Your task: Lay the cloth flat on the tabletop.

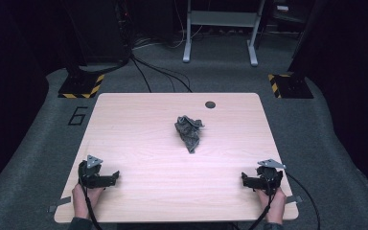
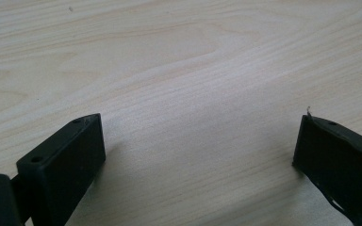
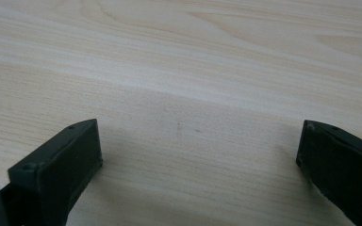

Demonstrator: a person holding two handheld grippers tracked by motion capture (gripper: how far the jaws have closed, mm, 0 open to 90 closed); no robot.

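Both pairs of fingers stand wide apart with nothing between them: in the left gripper view the left gripper shows bare pale wood between its two black jaws, and in the right gripper view the right gripper shows the same. From the high view, the left gripper rests low over the near left part of the table, held by the person's left hand, its jaws pointing inward toward the middle. The right gripper sits over the near right corner in the right hand, also pointing inward. A crumpled grey cloth lies in a loose heap on the far half of the table, a little right of centre and well apart from both grippers; its folds are too small to make out, though it seems to taper toward the near end. Beyond it, near the far edge, is a small dark round hole.
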